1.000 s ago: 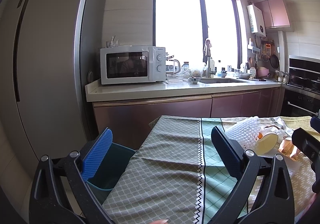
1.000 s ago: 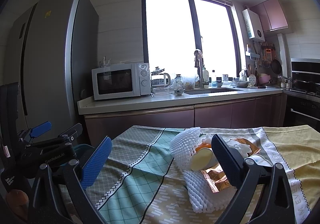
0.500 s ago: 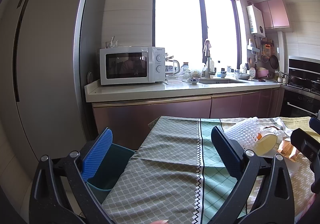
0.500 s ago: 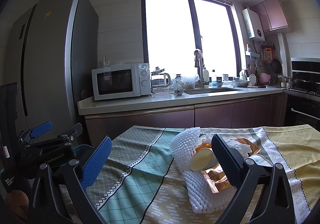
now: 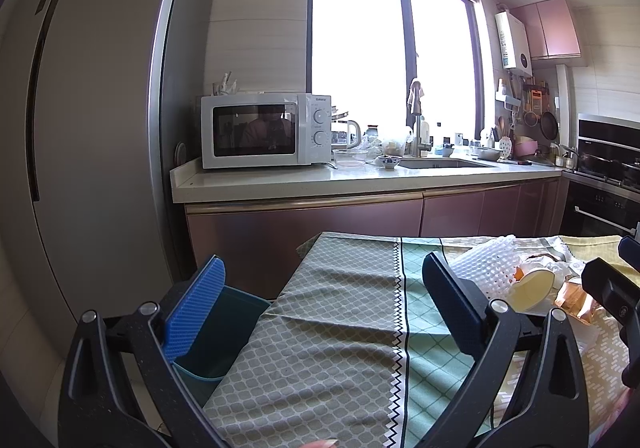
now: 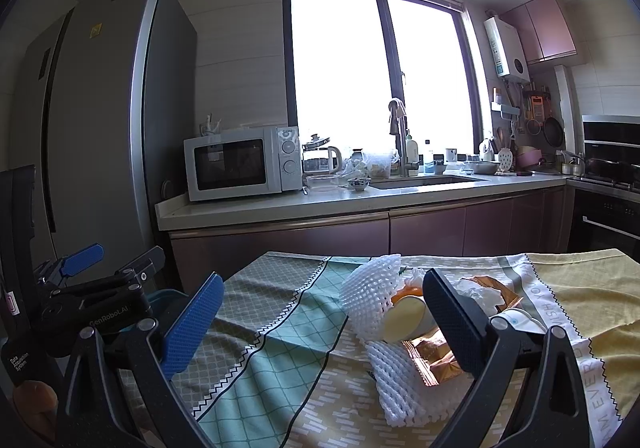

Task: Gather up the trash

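Right wrist view: patterned tablecloth [image 6: 280, 332], kitchen counter [image 6: 360, 204] behind

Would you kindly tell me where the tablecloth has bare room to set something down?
The grey and green panels of the tablecloth are bare, bordered by the teal bin at the table's left edge and the white foam net. The yellow panel at far right is also bare. Between them foam nets, a gold wrapper and crumpled paper crowd together.

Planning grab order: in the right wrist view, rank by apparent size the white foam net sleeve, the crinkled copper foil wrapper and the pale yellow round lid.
1. White foam net sleeve, largest.
2. Crinkled copper foil wrapper, partly hidden behind the right claw's finger, so unsure.
3. Pale yellow round lid; looks close to the wrapper's visible part.
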`<state>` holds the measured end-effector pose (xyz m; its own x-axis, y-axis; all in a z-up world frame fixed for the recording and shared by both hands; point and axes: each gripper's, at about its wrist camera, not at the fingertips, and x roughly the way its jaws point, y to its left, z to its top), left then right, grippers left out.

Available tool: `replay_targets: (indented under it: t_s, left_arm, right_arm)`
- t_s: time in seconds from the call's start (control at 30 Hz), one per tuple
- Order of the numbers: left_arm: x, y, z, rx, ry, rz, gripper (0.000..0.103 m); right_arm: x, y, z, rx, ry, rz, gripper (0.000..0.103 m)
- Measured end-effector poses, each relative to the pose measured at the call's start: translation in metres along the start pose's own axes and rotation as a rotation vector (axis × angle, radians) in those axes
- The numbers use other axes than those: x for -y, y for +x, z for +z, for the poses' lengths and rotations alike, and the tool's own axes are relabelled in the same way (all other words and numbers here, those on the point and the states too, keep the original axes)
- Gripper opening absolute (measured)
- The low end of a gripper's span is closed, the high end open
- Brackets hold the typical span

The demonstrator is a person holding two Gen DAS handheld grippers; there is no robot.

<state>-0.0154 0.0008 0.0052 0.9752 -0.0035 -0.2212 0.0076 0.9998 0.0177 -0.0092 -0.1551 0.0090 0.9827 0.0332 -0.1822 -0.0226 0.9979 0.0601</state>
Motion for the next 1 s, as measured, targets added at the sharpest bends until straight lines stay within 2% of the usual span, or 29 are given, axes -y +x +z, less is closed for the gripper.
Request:
replay_targets:
  t_s: [1.0]
  left_arm:
    - [0.0024,0.0000,-0.0029,-0.003,-0.003,-0.005,0.097]
  right_arm:
    - [0.0012,-0.0015,-0.0010,0.002,0.004,0.003,0.096]
